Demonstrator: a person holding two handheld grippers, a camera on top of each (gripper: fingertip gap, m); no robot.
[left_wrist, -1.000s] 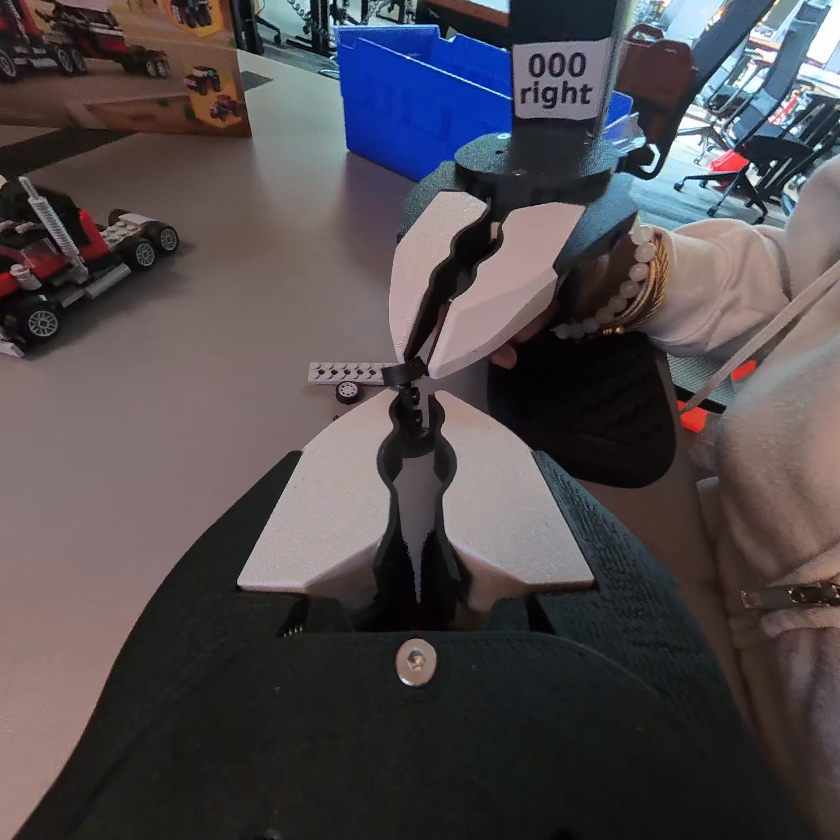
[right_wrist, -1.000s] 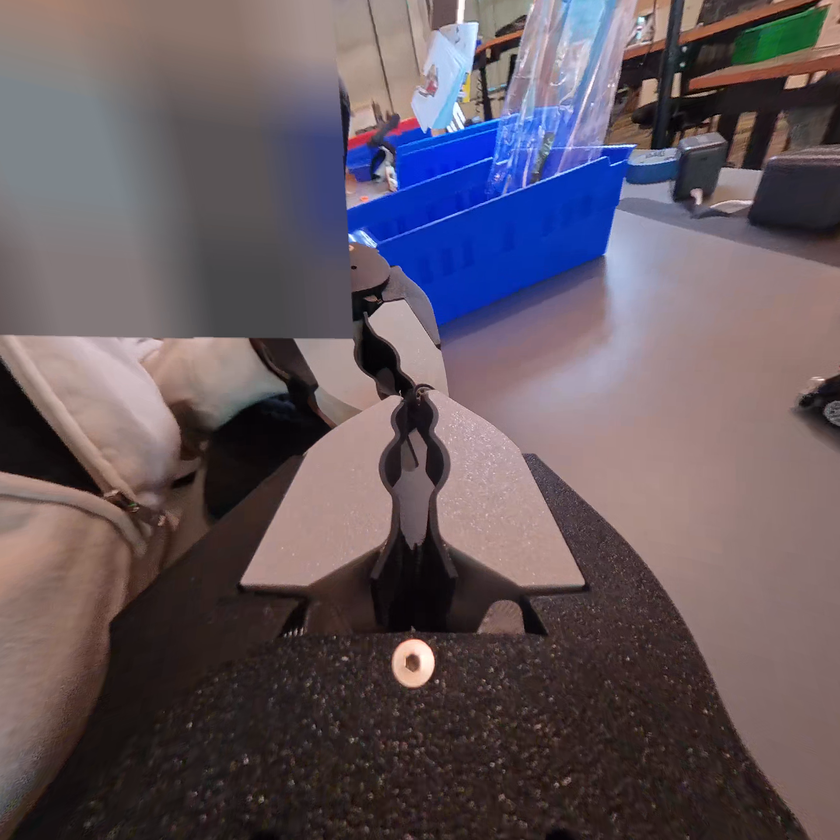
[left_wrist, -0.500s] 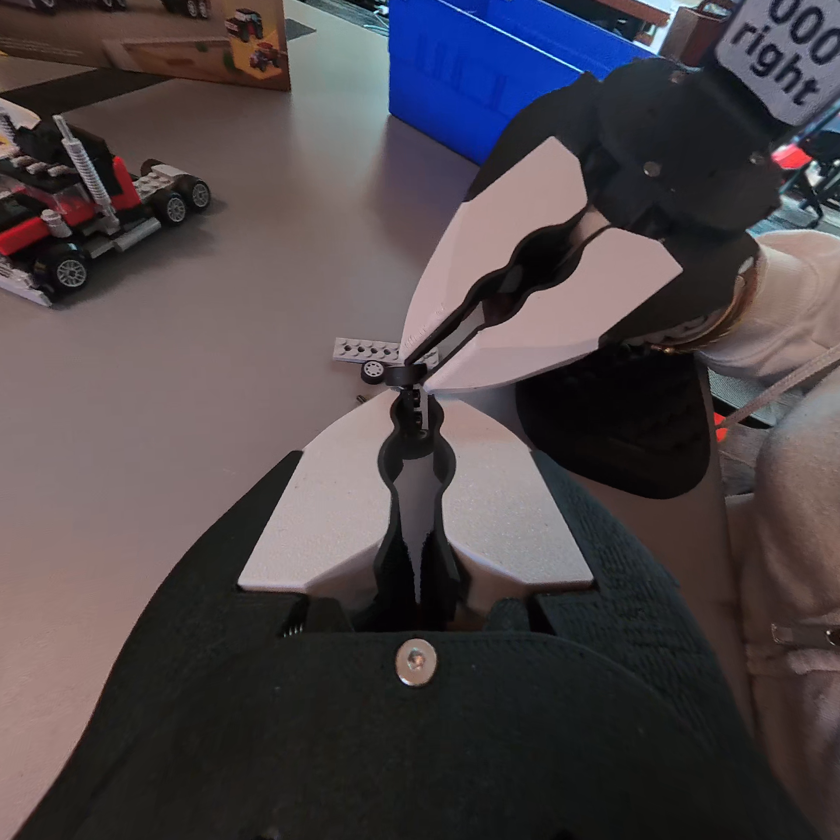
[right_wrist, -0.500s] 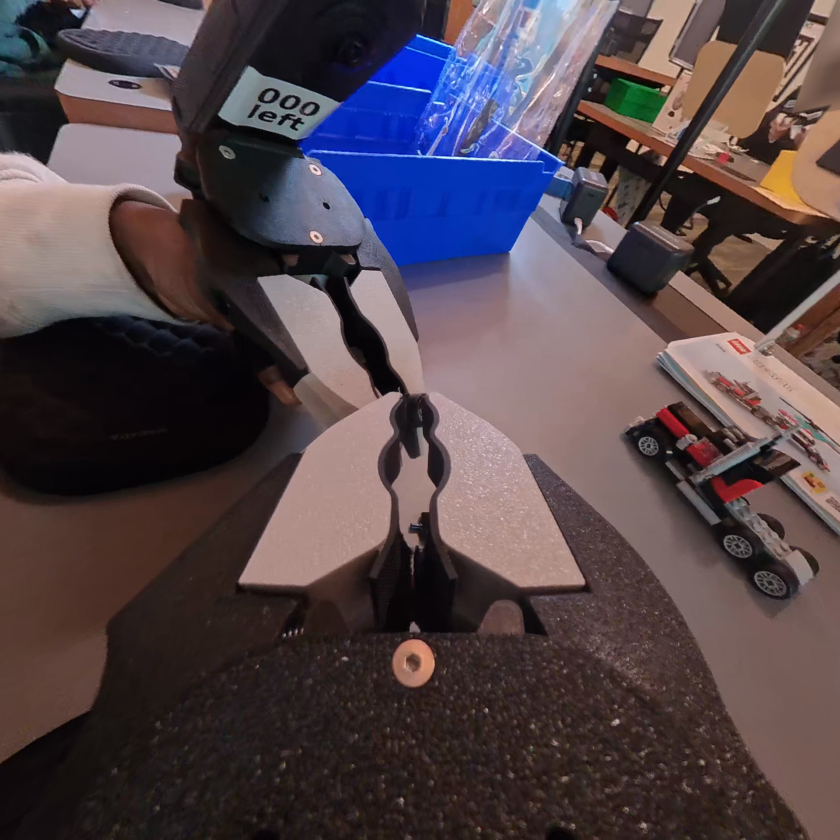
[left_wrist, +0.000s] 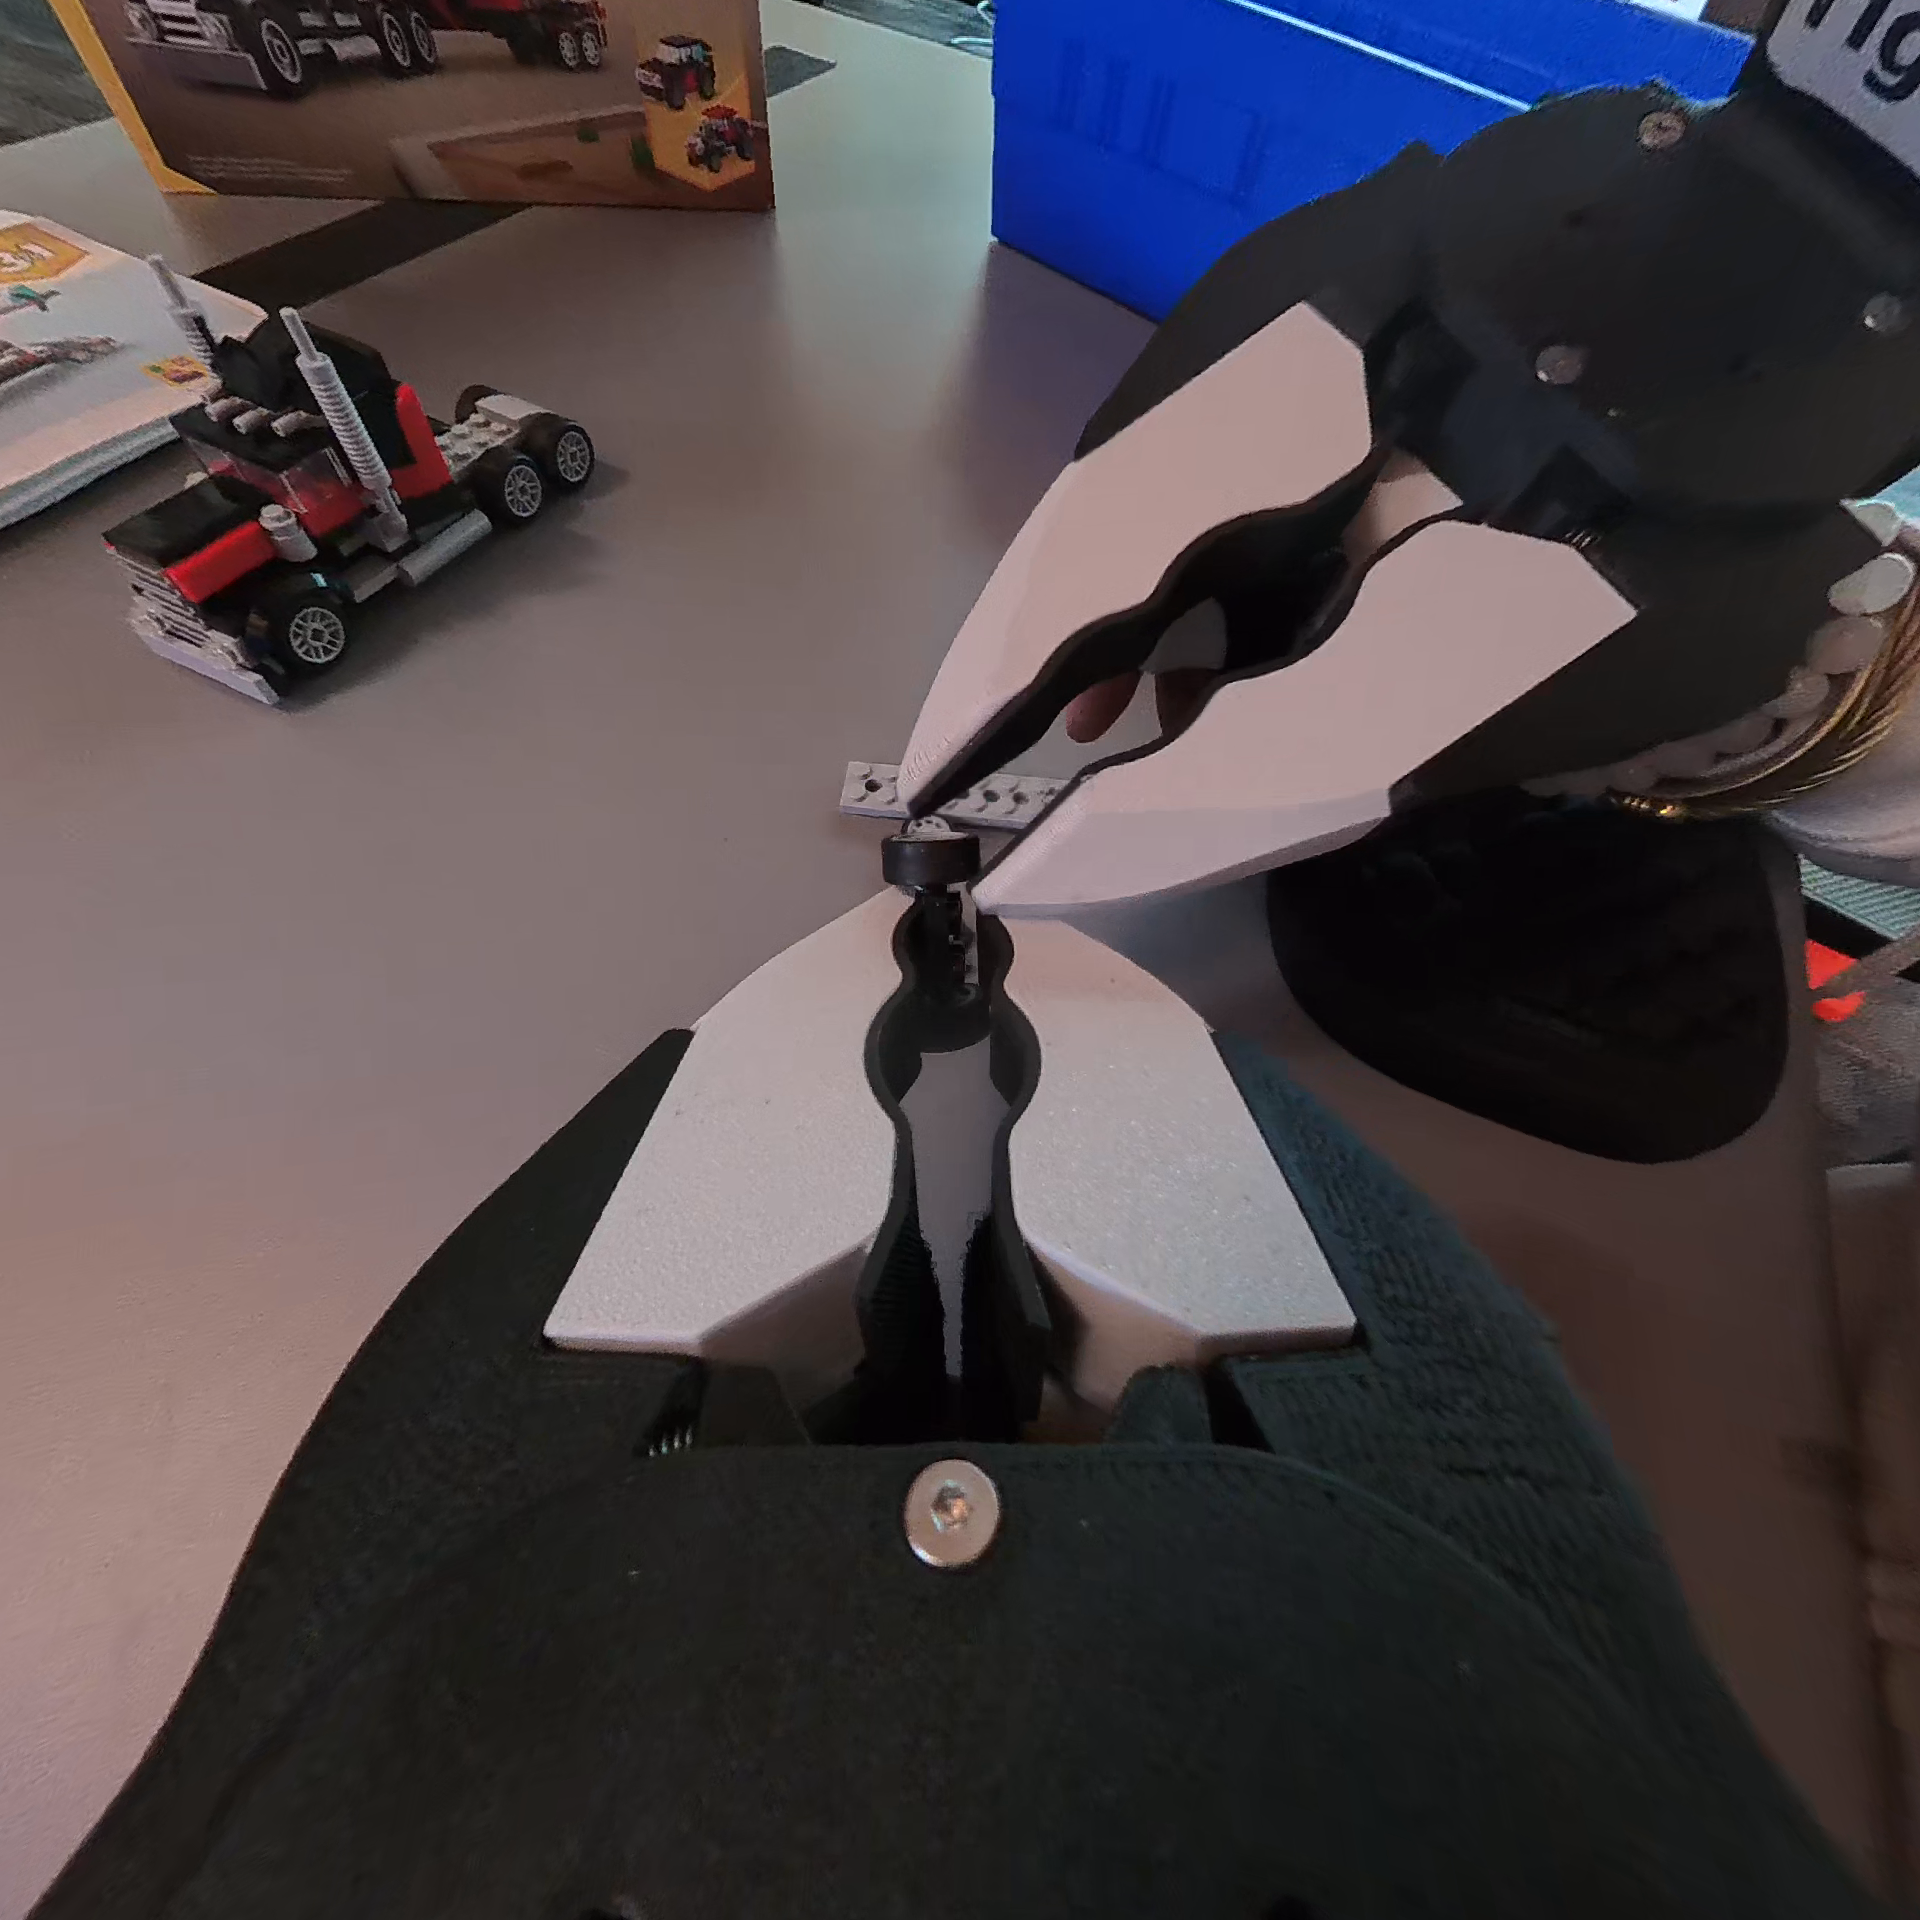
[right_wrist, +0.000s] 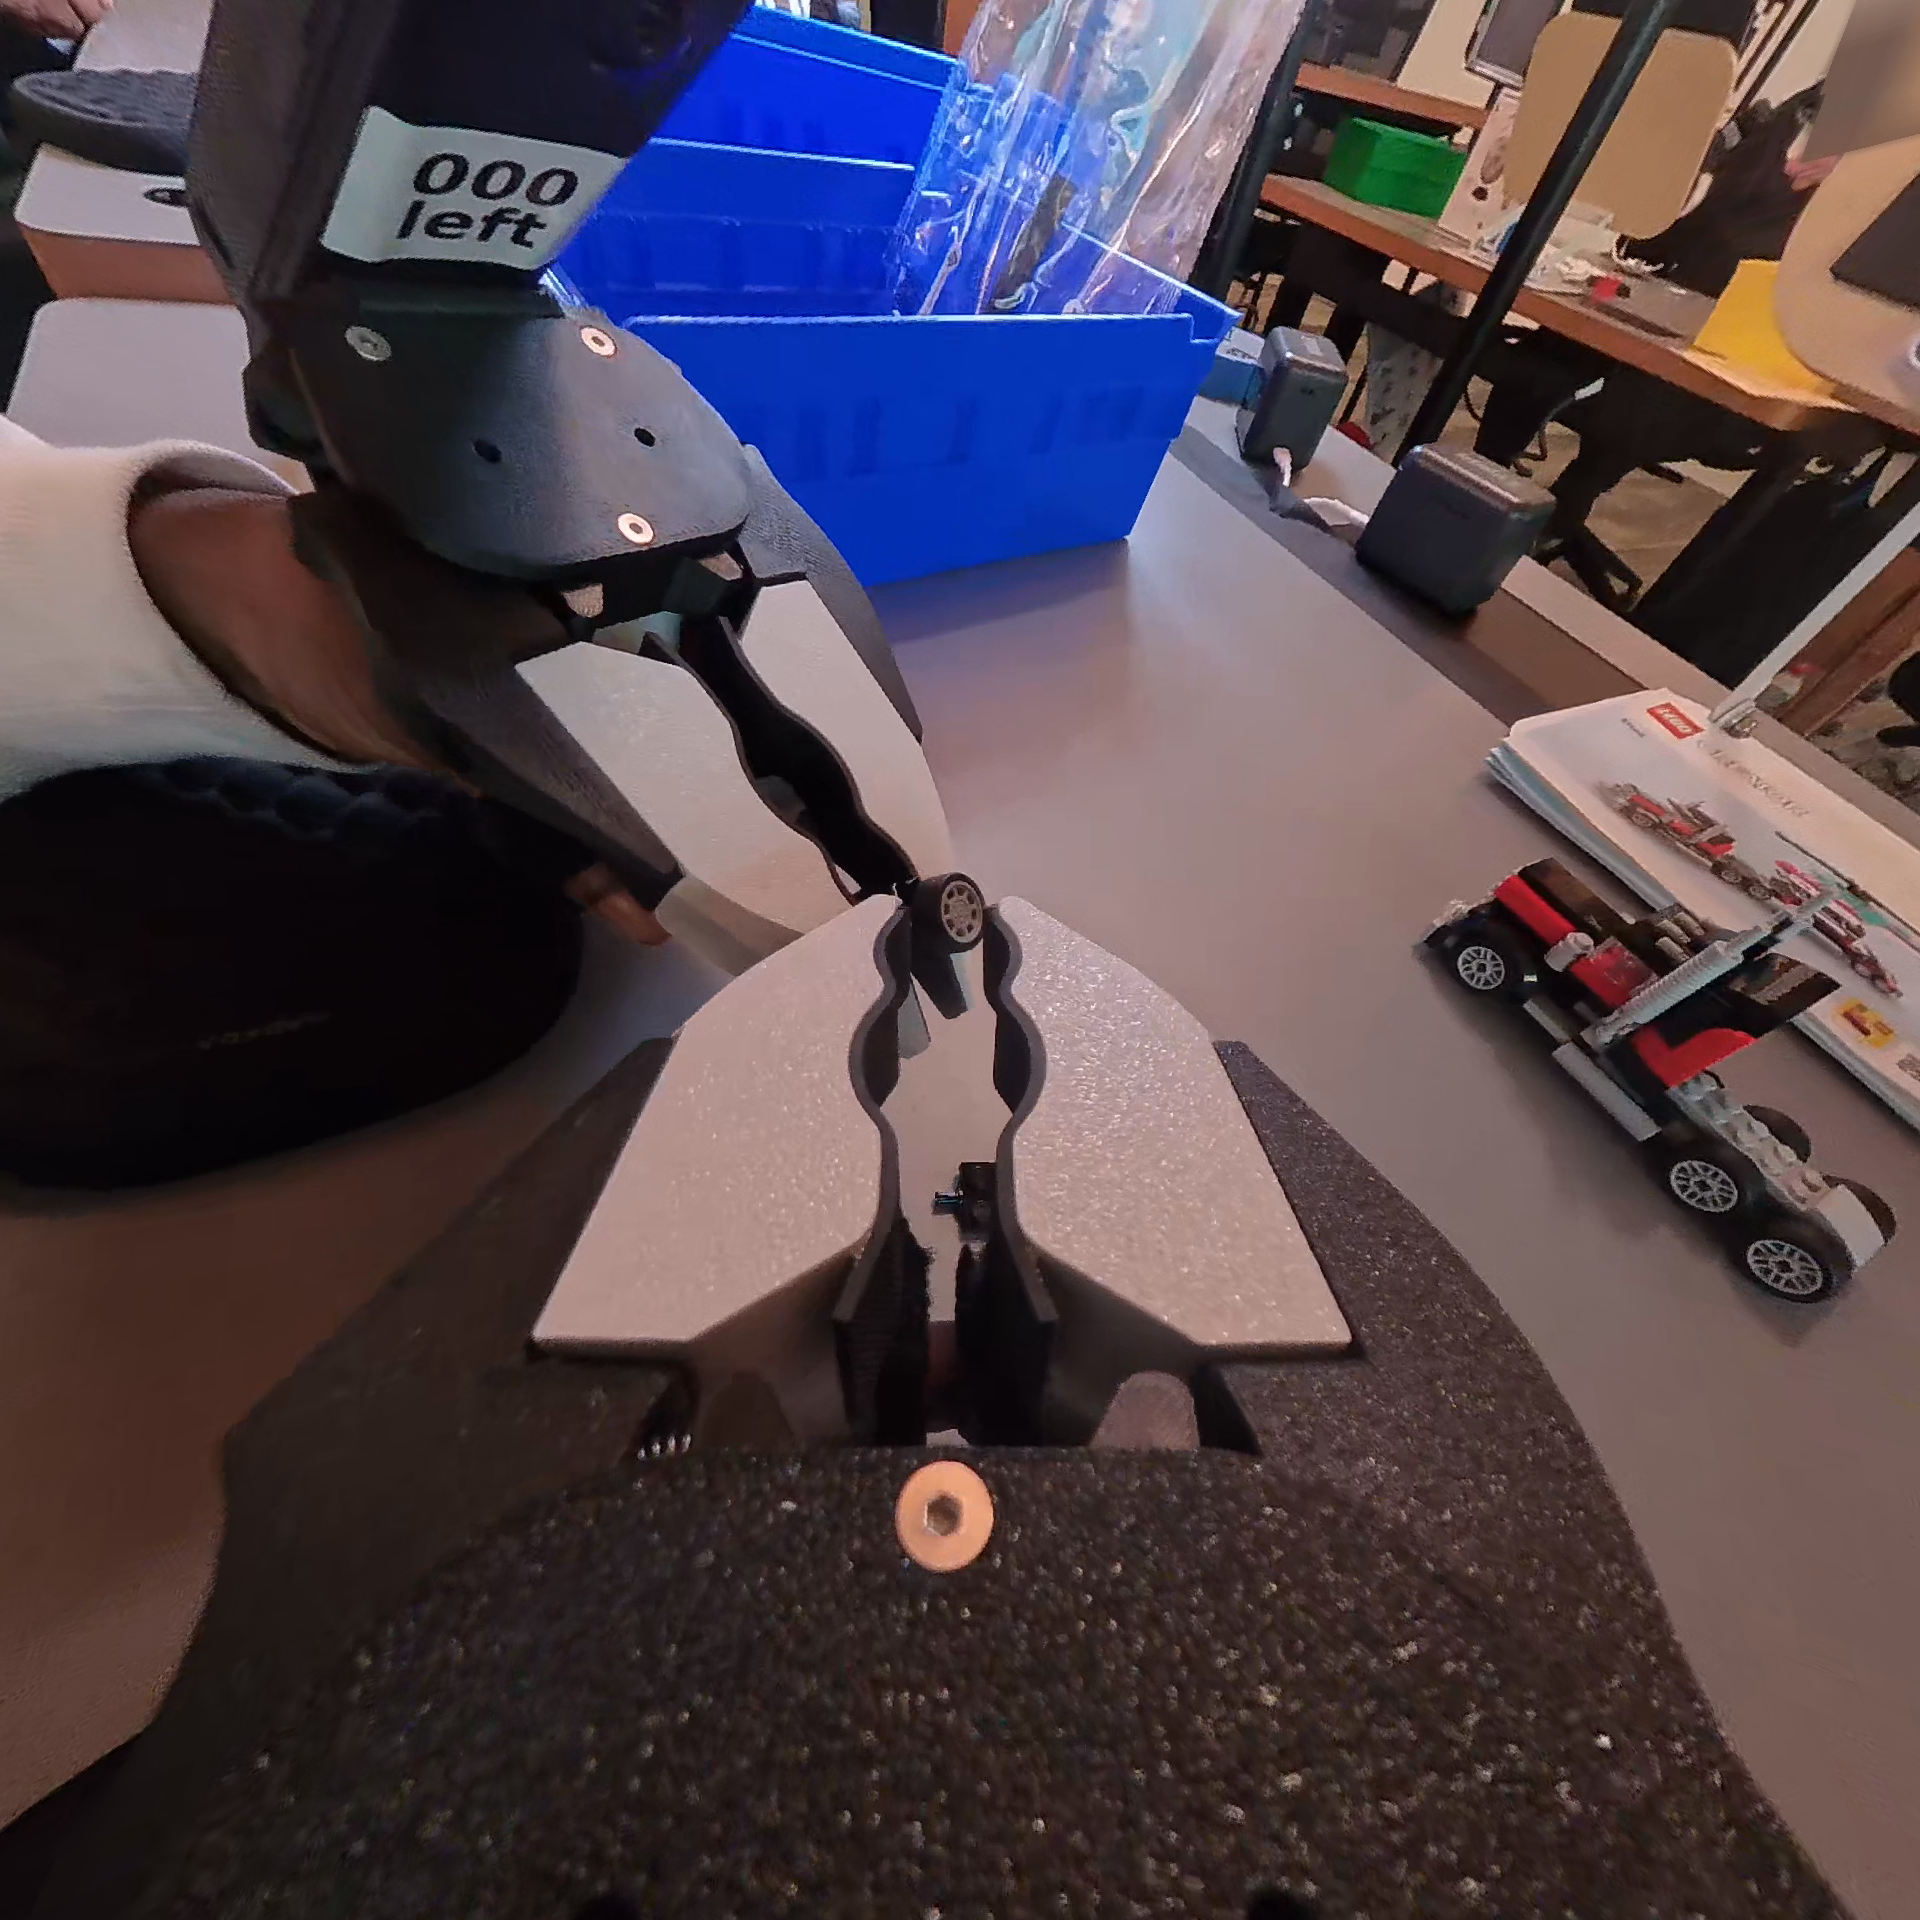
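Two hand-held claws, each with a rough black printed body. Left claw (left_wrist: 940, 914): pale grey wedge-shaped fingers (left_wrist: 790, 1122) lined with wavy black pads, one silver screw (left_wrist: 951, 1512) centred on the shell. Right claw (right_wrist: 951, 914): same build, speckled black shell, silver screw (right_wrist: 943, 1517). White printed label (right_wrist: 468, 203) on the left claw's black handle. Cream sleeve (right_wrist: 62, 644); pearl and gold bracelets (left_wrist: 1860, 686) at the other wrist.

Small black axle piece (left_wrist: 940, 951) clamped upright between the pads of the left tool (left_wrist: 943, 914), carrying a small black-tyred wheel (left_wrist: 928, 860) with grey hub at its tip. Wheel positioned between the parted fingertips of the right tool (right_wrist: 951, 914), above the bench (left_wrist: 623, 831), near a grey studded plate (left_wrist: 873, 787).
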